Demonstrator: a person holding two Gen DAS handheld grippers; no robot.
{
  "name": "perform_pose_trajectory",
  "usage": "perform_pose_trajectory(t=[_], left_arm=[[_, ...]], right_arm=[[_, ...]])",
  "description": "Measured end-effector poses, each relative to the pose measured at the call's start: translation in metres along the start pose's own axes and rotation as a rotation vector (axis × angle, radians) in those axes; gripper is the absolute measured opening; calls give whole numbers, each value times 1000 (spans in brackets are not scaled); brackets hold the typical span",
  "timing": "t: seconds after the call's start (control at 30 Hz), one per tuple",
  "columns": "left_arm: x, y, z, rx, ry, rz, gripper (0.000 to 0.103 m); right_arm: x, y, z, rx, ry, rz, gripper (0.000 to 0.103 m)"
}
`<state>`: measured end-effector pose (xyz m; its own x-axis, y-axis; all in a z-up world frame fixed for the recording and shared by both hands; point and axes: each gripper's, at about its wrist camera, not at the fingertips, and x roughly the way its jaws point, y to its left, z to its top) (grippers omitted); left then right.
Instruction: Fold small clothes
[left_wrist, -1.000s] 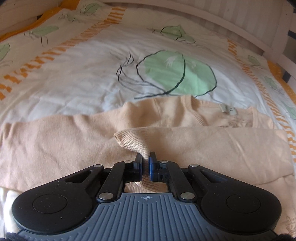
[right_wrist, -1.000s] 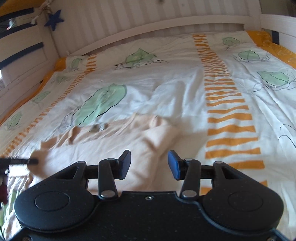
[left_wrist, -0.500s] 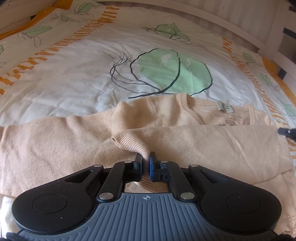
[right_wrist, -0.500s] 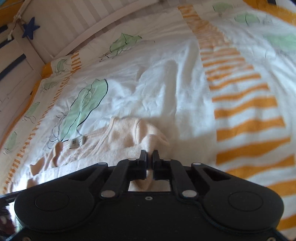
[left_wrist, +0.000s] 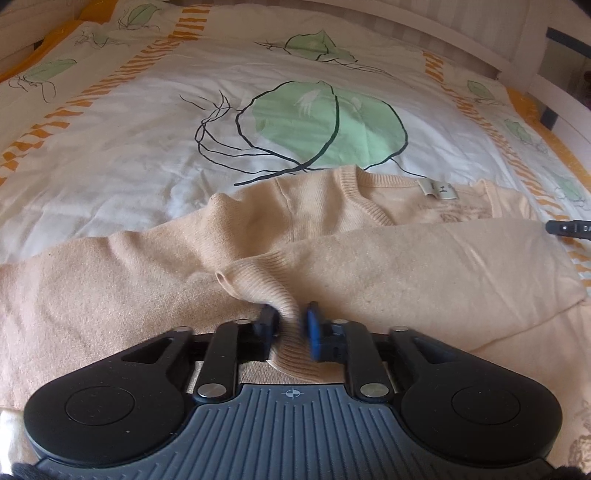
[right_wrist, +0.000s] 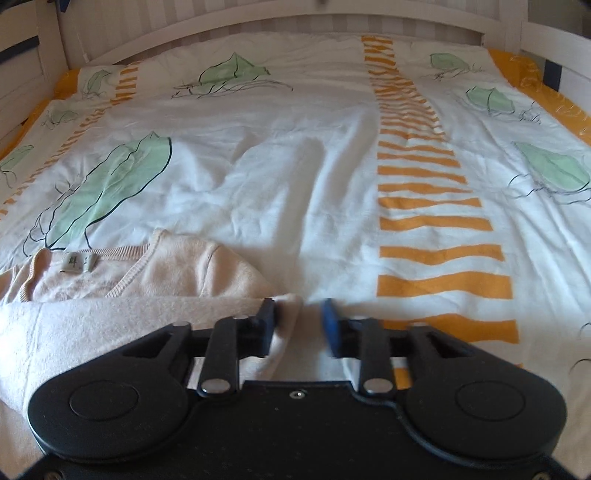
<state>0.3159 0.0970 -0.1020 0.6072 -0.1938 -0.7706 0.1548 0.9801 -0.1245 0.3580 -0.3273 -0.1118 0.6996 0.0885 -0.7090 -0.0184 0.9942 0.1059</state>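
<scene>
Both tools released: my left tool (left_wrist: 290, 325) straddles the sleeve cuff (left_wrist: 258, 277), right tool (right_wrist: 299, 325) beside the sweater (right_wrist: 147, 314). Sleeve fold laid; next, fold the body.

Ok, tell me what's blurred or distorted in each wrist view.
Left wrist view: the blue right pad of the left gripper is motion-smeared; peach knitted sweater sharp. Right wrist view: the right gripper has a blurred blue pad; white wooden bed rail bows from fisheye.

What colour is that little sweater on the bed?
The sweater is a pale peach-beige knit, plain, with ribbed cuff and neckline. It shows best in the left wrist view.
</scene>
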Motion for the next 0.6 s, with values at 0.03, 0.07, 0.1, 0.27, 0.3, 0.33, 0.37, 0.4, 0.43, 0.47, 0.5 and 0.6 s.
perform_pose_trajectory(t=[0.03, 0.07, 0.1, 0.27, 0.3, 0.33, 0.37, 0.4, 0.43, 0.47, 0.5, 0.6], left_arm=[[-4, 2, 0, -15, -6, -10, 33], [-7, 4, 0, -27, -16, -5, 42], [-12, 6, -2, -36, -30, 16, 49], [-19, 10, -6, -48, -41, 87, 50], [-17, 9, -6, -44, -27, 91, 51], [-15, 8, -8, -36, -17, 93, 51], [-13, 7, -9, -20, -9, 101, 51], [-12, 5, -10, 4, -4, 115, 51], [-11, 3, -11, 24, -1, 127, 51], [-11, 2, -12, 46, 3, 140, 52], [-11, 1, -14, 60, 8, 151, 54], [-13, 2, -15, 73, 23, 176, 59]], right_arm=[[-8, 3, 1, -18, -23, -19, 46], [-16, 5, 2, -37, -48, -32, 46], [-24, 8, 2, -52, -71, -38, 49], [-63, 27, -7, -74, -127, 33, 70], [-67, 32, -11, -82, -123, 47, 70], [-68, 37, -15, -96, -108, 60, 70], [-67, 42, -21, -118, -84, 64, 70], [-65, 46, -26, -142, -63, 58, 70], [-61, 50, -32, -173, -40, 41, 70], [-57, 51, -39, -196, -19, 18, 70], [-52, 49, -46, -209, 7, -14, 70], [-45, 30, -60, -155, 29, -50, 76]])
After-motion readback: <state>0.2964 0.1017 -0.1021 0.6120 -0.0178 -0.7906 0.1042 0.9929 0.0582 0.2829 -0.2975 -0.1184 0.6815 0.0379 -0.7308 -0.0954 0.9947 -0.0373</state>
